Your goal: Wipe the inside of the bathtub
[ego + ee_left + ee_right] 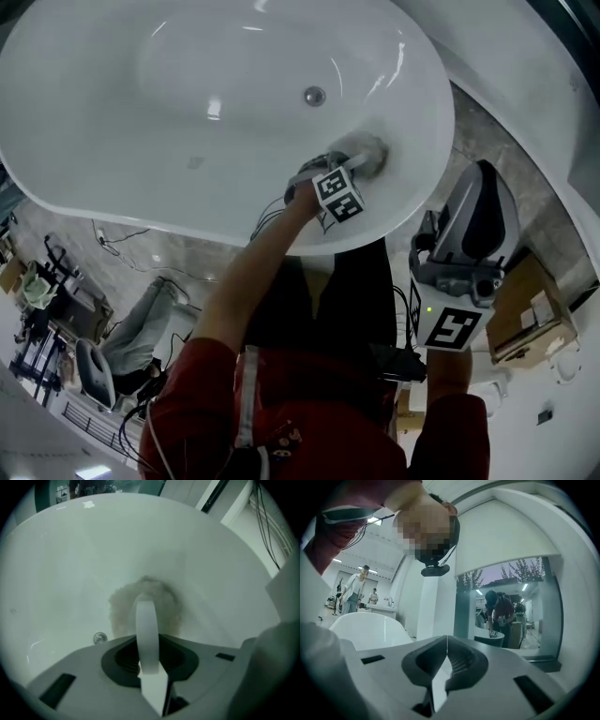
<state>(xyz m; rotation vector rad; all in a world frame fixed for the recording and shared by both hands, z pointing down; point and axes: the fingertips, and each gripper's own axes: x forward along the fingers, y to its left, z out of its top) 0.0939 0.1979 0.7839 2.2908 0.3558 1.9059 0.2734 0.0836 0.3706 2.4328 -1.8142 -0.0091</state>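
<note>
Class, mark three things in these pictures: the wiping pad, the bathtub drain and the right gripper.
wiping pad (122, 611), left gripper view, on its fluffy left part.
drain (314, 95), head view, on the middle of the metal disc.
right gripper (447, 643), right gripper view, where its shut jaws meet.

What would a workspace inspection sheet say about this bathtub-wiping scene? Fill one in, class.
Surface: white bathtub, glossy, drain uncovered.
Job's things: fluffy wiping pad pressed on the tub's inner wall.
Clutter: cardboard box on the floor outside the tub.
Grippers: left gripper shut on the pad's white strap; right gripper shut, empty, outside the tub.
Cables: black cables trail from the left gripper.
Surroundings: a person in the background.
</note>
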